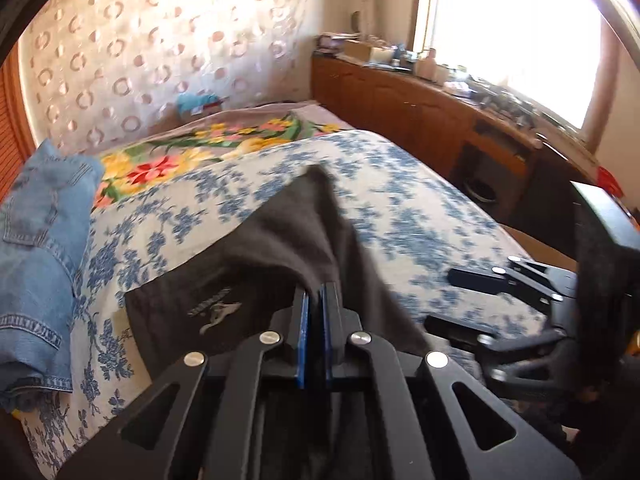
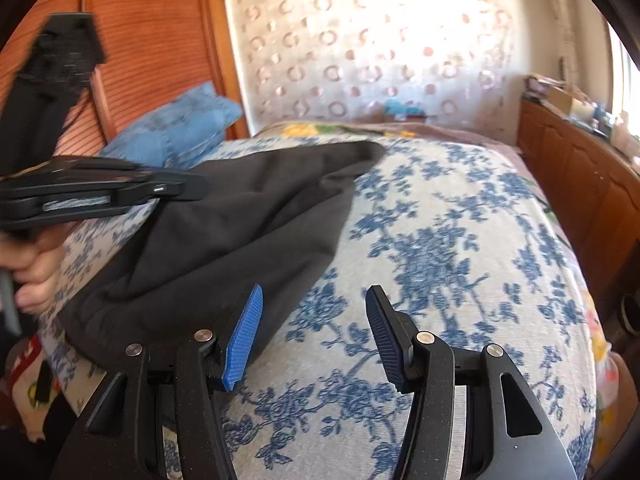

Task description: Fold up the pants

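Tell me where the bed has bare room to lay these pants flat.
Free: the blue-flowered sheet between the black pants and the wooden cabinet. Crowded: the side by the folded jeans, close beside the pants.

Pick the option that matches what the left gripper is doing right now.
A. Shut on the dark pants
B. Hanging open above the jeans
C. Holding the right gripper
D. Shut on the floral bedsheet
A: the left gripper has its blue pads pinched together on a fold of the dark pants.
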Motion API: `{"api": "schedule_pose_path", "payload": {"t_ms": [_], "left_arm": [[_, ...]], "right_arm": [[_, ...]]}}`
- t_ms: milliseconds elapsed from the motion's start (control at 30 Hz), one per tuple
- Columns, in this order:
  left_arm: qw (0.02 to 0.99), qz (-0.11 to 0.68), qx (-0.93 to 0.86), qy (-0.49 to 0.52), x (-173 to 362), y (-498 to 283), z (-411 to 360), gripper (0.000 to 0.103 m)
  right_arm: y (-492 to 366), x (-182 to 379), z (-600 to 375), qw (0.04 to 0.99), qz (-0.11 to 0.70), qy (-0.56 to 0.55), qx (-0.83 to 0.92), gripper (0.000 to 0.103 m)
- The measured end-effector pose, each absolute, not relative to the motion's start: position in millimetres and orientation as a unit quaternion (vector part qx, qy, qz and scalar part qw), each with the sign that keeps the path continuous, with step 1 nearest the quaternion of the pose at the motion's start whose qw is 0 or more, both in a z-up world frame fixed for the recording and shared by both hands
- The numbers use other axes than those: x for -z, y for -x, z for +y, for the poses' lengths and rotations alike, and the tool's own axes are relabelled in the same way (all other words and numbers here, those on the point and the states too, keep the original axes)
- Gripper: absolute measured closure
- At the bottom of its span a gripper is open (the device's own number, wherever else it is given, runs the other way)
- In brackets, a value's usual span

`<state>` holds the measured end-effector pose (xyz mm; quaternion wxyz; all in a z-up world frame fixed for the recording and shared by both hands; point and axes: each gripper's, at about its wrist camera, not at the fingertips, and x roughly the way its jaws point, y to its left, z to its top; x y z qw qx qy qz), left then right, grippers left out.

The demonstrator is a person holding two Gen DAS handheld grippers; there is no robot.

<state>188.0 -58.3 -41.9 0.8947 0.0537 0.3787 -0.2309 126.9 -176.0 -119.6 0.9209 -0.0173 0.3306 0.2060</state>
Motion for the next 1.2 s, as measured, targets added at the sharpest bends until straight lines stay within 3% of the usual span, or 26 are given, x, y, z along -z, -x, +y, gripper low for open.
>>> {"api": "schedule_pose_path", "payload": {"t_ms": [133,233,400,533,633,933,1200], "left_arm": [[0.888,0.38,0.248,-0.068,41.8,-178.7,-73.8,0.101],[0.887,0.386,0.244,-0.073,45.0,-177.2,-75.3,0.092],[0.898,0.376,0.218,-0.074,43.3,-174.9,-58.5,0.06],[0.906,0.371,0.191,-0.068,44.5,-176.9,-35.9,0.055],[0.912,0.367,0.175,-0.061,47.7,-177.8,-19.4,0.039],[0.923,0.364,0.121,-0.035,61.1,-176.7,28.5,0.038],[0.926,0.363,0.104,-0.021,66.6,-170.5,53.0,0.038]], "right_arm": [[-126.1,118.0,-178.5,0.926,0.326,0.012,-0.192,0.048],[-128.6,118.8,-178.9,0.924,0.329,0.009,-0.192,0.048],[-130.1,120.5,-178.8,0.923,0.333,0.011,-0.194,0.048],[-130.8,121.4,-179.1,0.921,0.336,0.011,-0.196,0.048],[-132.8,121.3,-177.8,0.919,0.342,0.014,-0.197,0.048],[-140.1,91.9,-158.1,0.915,0.329,0.03,-0.233,0.048],[-171.1,72.8,-98.7,0.89,0.345,0.079,-0.287,0.06]]}}
